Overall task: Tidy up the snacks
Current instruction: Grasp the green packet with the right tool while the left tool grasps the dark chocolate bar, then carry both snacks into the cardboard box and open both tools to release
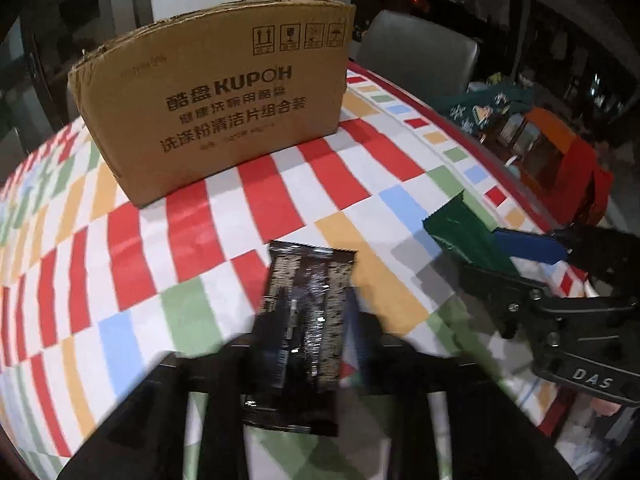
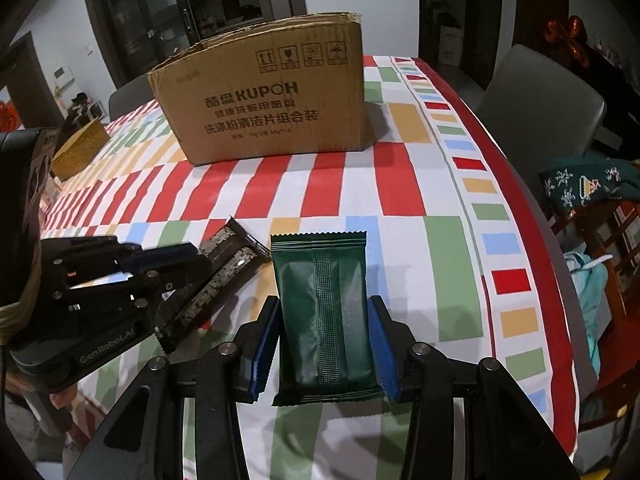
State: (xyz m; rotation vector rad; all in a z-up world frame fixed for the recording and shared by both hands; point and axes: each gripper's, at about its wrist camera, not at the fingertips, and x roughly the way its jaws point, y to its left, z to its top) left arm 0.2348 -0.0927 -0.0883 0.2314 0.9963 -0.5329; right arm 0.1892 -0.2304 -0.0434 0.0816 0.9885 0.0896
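Right gripper: its blue pads press on the two long edges of a dark green snack packet, which stands lengthwise between them with its crimped top edge pointing away from the camera and its back seam facing up. In the left wrist view the same packet projects from the right gripper at the right edge, above the tablecloth.

Left gripper: the jaws pinch a dark brown snack packet with pale speckled print; motion blur softens the fingers, but the packet sits squarely between them. The right wrist view shows this packet held at a slant in the left gripper, just beside the green one and not visibly touching it.

Setting: both packets are held over a table covered by a checked tablecloth of red, white, green, orange and blue blocks. An open cardboard box printed "KUPOH" stands upright farther back on the cloth, well apart from both grippers; its inside is not visible. A grey chair stands beyond the table's right edge.
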